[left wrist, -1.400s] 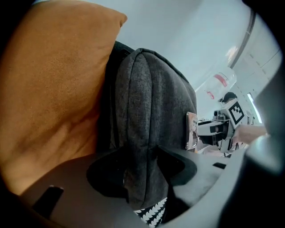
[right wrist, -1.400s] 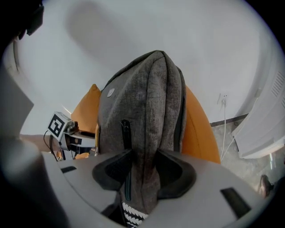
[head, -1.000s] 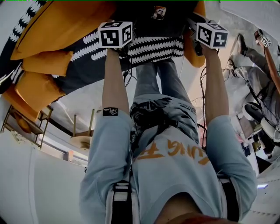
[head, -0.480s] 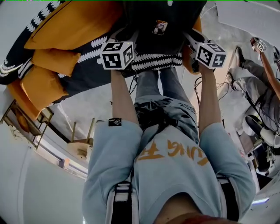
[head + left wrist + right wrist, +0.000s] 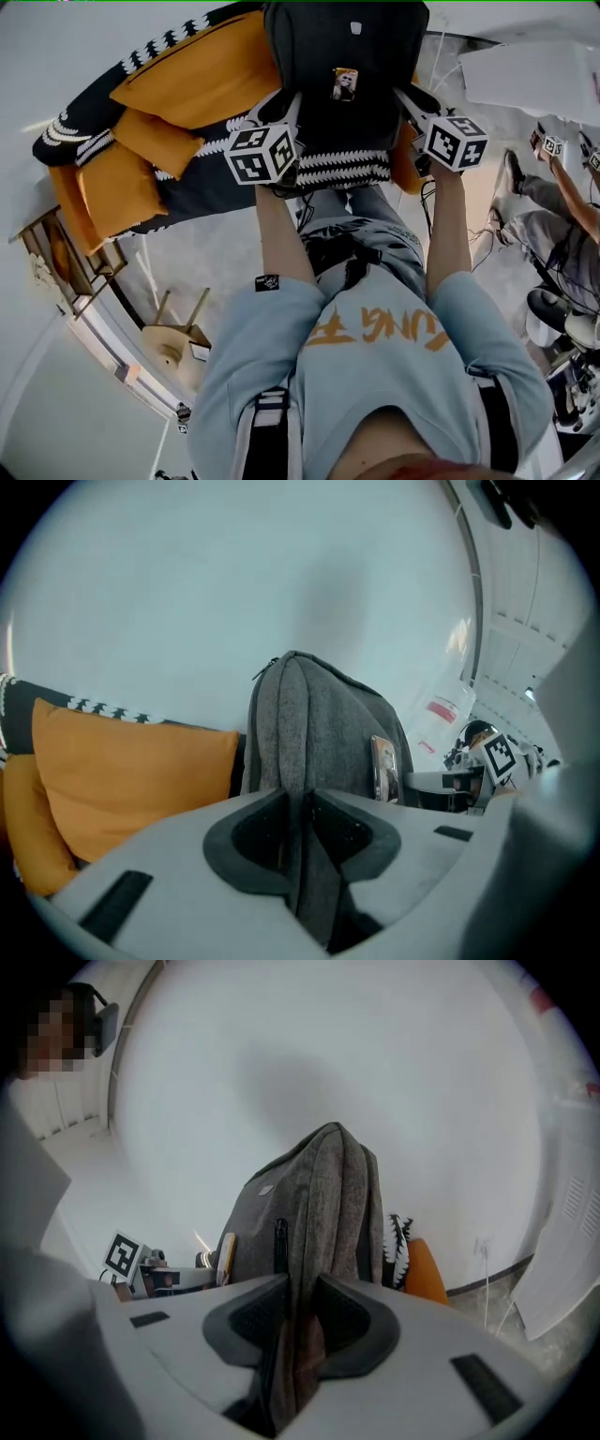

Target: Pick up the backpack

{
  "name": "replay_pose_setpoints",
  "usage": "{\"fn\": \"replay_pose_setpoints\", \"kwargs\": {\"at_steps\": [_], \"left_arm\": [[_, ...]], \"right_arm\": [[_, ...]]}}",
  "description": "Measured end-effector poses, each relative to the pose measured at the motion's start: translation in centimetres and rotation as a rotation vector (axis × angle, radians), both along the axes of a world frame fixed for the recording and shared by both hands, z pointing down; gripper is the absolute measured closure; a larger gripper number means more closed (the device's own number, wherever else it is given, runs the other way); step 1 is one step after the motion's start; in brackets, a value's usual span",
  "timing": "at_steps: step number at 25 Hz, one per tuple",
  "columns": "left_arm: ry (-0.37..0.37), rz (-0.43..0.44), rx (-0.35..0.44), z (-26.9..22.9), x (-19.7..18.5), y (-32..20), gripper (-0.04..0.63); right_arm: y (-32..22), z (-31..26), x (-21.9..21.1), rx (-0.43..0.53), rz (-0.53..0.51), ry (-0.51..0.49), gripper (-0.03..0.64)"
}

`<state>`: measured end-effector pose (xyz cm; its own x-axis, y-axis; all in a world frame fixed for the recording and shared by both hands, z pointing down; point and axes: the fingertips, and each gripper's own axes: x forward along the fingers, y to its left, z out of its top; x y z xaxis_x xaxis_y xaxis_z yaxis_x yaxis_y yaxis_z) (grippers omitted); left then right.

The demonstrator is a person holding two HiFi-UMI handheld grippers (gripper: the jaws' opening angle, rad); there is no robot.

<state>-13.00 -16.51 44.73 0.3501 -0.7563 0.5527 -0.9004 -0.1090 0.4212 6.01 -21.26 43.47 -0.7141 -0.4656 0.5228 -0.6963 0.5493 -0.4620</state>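
The dark grey backpack hangs upright in front of the sofa, held up on both sides. My left gripper grips its left edge, and in the left gripper view the pads pinch a fold of the backpack. My right gripper grips the right edge, with a fold of the backpack clamped between its jaws. Both pairs of jaws have just been closing, with fabric between them. A small tag hangs on the bag's front.
Behind the bag stands a sofa with orange cushions and a black-and-white patterned throw. A wooden stool and a shelf stand at the left. Another person with grippers is at the right.
Both grippers have risen together, and the backpack has come up off the sofa with them. More of the bag now shows in the head view.
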Motion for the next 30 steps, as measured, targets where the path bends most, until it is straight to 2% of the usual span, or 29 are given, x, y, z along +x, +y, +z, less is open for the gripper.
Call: {"fn": "replay_pose_setpoints", "kwargs": {"at_steps": [9,16,21,30], "left_arm": [[-0.028,-0.067,0.131,-7.1,-0.4,-0.5,0.514],[-0.053,-0.144,0.249,-13.0,-2.6,-0.7,0.522],[-0.084,-0.152,0.319,-16.9,-3.1,-0.6,0.523],[-0.080,-0.134,0.431,-21.2,-2.2,-1.4,0.526]], "right_arm": [[-1.8,-7.5,-1.0,0.136,-0.097,-0.055,0.526],[-3.0,-13.1,-3.3,0.247,-0.163,-0.133,0.528],[-3.4,-16.7,-3.9,0.311,-0.166,-0.179,0.528],[-4.1,-21.5,-3.0,0.414,-0.132,-0.249,0.528]]}}
